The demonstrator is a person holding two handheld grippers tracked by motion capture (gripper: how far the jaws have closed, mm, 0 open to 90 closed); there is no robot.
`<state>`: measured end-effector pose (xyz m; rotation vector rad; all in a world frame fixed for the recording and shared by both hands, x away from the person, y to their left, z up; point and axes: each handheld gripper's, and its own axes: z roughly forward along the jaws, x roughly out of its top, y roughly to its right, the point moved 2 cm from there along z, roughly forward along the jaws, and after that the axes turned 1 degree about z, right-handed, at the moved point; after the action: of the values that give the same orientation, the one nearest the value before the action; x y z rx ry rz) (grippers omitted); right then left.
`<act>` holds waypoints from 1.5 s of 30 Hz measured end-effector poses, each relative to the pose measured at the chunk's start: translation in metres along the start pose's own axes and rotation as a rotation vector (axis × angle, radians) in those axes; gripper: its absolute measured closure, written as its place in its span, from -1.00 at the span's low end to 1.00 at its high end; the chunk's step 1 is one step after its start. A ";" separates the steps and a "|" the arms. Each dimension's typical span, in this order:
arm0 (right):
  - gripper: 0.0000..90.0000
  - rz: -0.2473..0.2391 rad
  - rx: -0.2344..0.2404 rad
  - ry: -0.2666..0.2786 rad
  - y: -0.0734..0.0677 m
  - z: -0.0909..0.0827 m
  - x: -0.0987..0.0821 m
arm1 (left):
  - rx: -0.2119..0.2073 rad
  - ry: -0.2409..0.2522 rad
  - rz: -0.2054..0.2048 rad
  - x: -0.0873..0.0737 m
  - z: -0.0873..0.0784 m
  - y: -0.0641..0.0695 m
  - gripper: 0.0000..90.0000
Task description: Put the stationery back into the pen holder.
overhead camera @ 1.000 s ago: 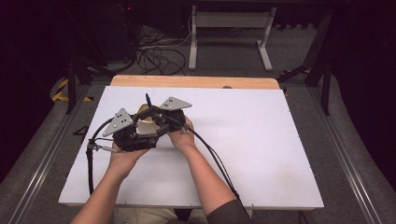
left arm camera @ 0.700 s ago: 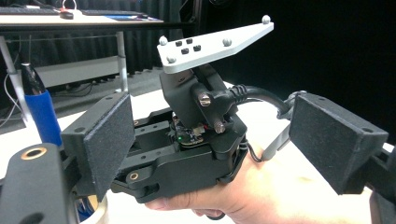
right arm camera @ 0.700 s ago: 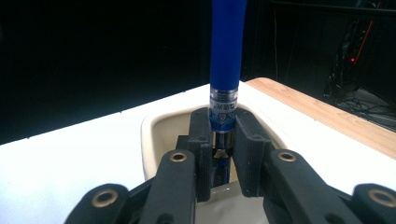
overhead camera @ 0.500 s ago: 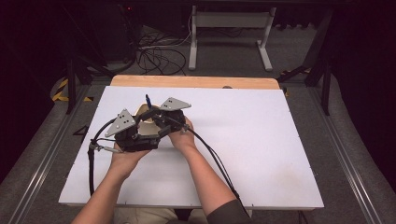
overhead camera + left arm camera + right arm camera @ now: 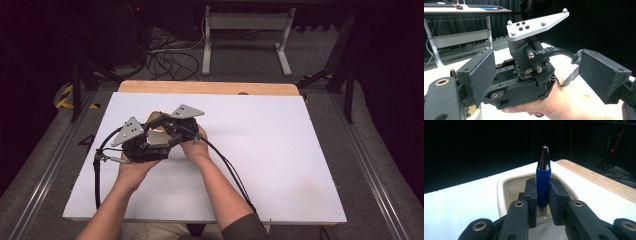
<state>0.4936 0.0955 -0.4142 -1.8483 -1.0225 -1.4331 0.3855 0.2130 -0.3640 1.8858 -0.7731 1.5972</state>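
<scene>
A blue pen [image 5: 543, 183] with a shiny metal tip stands upright between the two black jaws of the right gripper [image 5: 543, 200], which are pressed together on its barrel from both sides. The tip rises well clear of the jaws. Directly behind and under the pen sits a cream tray [image 5: 506, 183] with a raised rim, resting on the white desk [image 5: 280, 165]; the pen's lower end is over the tray's hollow, though whether it touches the bottom cannot be told.

From the high view, the tray [image 5: 156, 131] lies in the left half of the desk, nearer the far edge than the near one, with both grippers crowded around it. The right gripper [image 5: 167, 129] reaches in from the tray's right side, and the left gripper [image 5: 145, 145] sits just beside it on the near left.

The left gripper's [image 5: 534, 75] jaws stand wide apart with nothing between the pads, and they frame the right gripper's black body and grey plate, held in the person's right hand [image 5: 564, 105].

Beyond the desk's far edge runs a wooden strip [image 5: 207, 88].
</scene>
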 end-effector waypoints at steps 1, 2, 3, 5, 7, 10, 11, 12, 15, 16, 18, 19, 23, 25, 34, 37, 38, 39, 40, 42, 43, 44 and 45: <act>0.72 0.003 -0.002 0.003 0.000 0.000 0.000 | 0.000 0.000 0.000 0.000 0.000 0.000 -0.66; 0.72 0.004 -0.003 0.004 0.000 -0.001 0.001 | 0.000 0.000 -0.001 0.000 0.000 0.000 -0.66; 0.72 0.003 -0.002 0.004 0.001 -0.001 0.001 | -0.001 -0.001 -0.002 0.000 0.000 0.000 -0.66; 0.71 0.001 -0.005 0.004 0.001 -0.002 0.001 | -0.001 -0.001 -0.001 0.000 0.000 0.000 -0.66; 0.70 0.003 -0.008 0.004 0.002 -0.002 0.002 | 0.000 -0.001 -0.001 0.000 0.000 -0.001 -0.66; 0.68 0.003 -0.007 0.004 0.003 -0.003 0.002 | 0.001 0.001 0.000 0.000 -0.001 -0.001 -0.66; 0.67 0.001 -0.008 0.003 0.003 -0.003 0.002 | 0.002 0.003 -0.005 0.000 -0.001 -0.002 -0.66; 0.65 0.000 -0.009 0.003 0.003 -0.004 0.002 | 0.004 0.004 -0.004 0.001 -0.001 -0.002 -0.66; 0.57 0.005 -0.016 0.003 0.004 -0.004 0.002 | 0.004 0.005 -0.003 0.001 -0.002 -0.002 -0.66; 0.57 0.007 -0.015 0.002 0.004 -0.004 0.002 | 0.004 0.005 -0.003 0.001 -0.001 -0.002 -0.66; 0.55 0.008 -0.015 -0.002 0.005 -0.004 0.001 | 0.003 0.005 -0.005 0.001 -0.001 -0.002 -0.66; 0.53 0.009 -0.014 -0.003 0.005 -0.005 0.001 | 0.003 0.004 -0.006 0.001 -0.001 -0.002 -0.66; 0.48 0.010 -0.013 -0.001 0.005 -0.006 0.001 | 0.004 0.004 -0.003 0.001 -0.002 -0.002 -0.66; 0.39 0.009 -0.010 0.002 0.006 -0.006 0.001 | 0.006 0.004 -0.003 0.001 -0.002 -0.003 -0.66; 0.27 0.000 -0.002 0.038 0.007 -0.011 -0.002 | 0.007 0.005 -0.004 0.001 -0.002 -0.002 -0.66; 0.25 -0.001 -0.003 0.039 0.008 -0.013 -0.002 | 0.006 0.004 -0.001 0.000 -0.002 -0.002 -0.66; 0.24 0.000 -0.005 0.037 0.009 -0.013 -0.002 | 0.007 0.004 -0.001 0.000 -0.002 -0.002 -0.66; 0.23 0.001 -0.005 0.037 0.009 -0.014 -0.002 | 0.007 0.005 -0.001 0.000 -0.002 -0.002 -0.66; 0.22 0.002 -0.005 0.038 0.009 -0.014 -0.002 | 0.007 0.005 -0.002 0.000 -0.002 -0.003 -0.66; 0.20 0.003 -0.008 0.040 0.010 -0.015 -0.002 | 0.006 0.006 -0.007 0.001 -0.002 -0.002 -0.66; 0.18 0.003 -0.010 0.041 0.010 -0.015 -0.002 | 0.007 0.007 -0.002 0.001 -0.002 -0.003 -0.66; 0.16 0.005 -0.010 0.043 0.010 -0.016 -0.002 | 0.005 0.007 -0.003 0.001 -0.002 -0.002 -0.66; 0.13 0.005 -0.011 0.043 0.011 -0.016 -0.002 | 0.005 0.007 -0.001 0.001 -0.002 -0.002 -0.66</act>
<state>0.4938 0.0758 -0.4119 -1.8188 -0.9897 -1.4723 0.3857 0.2157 -0.3631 1.8834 -0.7656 1.6053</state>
